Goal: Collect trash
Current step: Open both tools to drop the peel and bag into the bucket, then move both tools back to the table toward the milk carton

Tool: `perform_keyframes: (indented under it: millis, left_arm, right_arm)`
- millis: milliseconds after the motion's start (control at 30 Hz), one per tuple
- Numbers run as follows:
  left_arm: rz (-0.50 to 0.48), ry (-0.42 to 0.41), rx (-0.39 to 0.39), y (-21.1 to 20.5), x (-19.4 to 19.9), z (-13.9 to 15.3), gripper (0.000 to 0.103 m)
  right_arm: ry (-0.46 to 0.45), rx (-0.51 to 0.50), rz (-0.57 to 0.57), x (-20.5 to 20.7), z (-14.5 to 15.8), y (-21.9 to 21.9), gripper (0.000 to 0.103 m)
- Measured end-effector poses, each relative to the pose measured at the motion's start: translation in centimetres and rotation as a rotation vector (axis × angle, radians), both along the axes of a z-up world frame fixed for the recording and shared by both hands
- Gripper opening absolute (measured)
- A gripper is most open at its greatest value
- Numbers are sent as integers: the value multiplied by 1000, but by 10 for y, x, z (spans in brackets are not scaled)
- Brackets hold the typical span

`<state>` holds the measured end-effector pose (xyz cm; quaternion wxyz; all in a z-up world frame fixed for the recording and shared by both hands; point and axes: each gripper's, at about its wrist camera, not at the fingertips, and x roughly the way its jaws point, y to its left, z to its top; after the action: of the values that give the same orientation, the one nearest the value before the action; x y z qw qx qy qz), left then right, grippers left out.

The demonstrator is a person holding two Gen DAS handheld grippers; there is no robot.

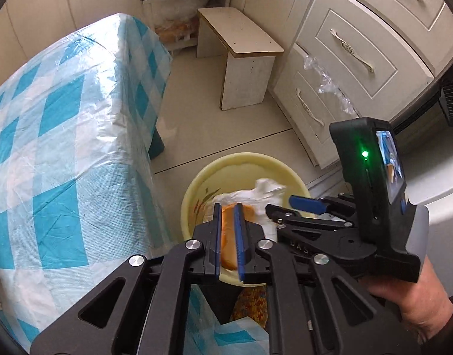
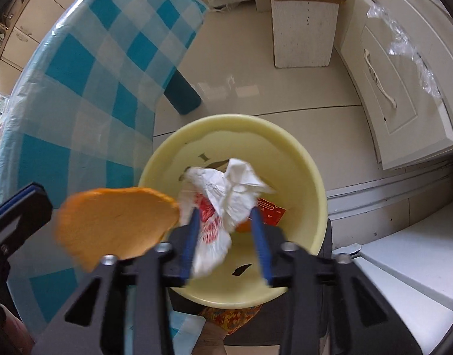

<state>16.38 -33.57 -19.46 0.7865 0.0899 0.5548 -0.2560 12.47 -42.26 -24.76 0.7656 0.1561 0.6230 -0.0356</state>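
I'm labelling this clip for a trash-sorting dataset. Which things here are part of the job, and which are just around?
Part of the job:
- yellow basin
- orange peel
- crumpled white wrapper
- red packet
- left tongs, right tongs

Just around:
- checked table
- white stool
- drawers

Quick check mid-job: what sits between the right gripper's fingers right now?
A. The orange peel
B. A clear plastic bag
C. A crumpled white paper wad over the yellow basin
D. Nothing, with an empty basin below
C. In the right wrist view the crumpled white paper lies between the right gripper fingers, over the yellow basin; the orange peel is off to the side, by the left gripper.
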Motion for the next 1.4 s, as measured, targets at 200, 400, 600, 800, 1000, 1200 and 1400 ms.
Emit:
perform_keyframes:
  millis: [200, 400, 600, 800, 1000, 1200, 1400]
  left_arm:
    - [8, -9, -30, 12, 0, 8, 33]
    - [24, -67, -61, 28, -10, 35, 53]
    - [48, -135, -72, 59, -26, 69, 65]
    - [113, -216, -63, 115, -42, 105, 74]
    - [214, -265, -25, 185, -54, 121, 79]
    - [367, -277, 10, 275, -65, 126, 80]
    - [543, -257, 17, 369, -69, 122, 81]
  right_arm:
    - [-11, -5, -1, 4, 8, -2, 43]
    - [-89, -50, 17, 4, 41, 5, 49]
    - [-218, -108, -9, -3, 96, 6, 54]
    - [-390, -117, -88, -25, 162, 16, 60]
    - [-544, -120, -20, -39, 212, 81, 67]
    - [-596, -103, 136, -46, 225, 156, 69]
    - [-596, -54, 225, -49, 220, 212, 70]
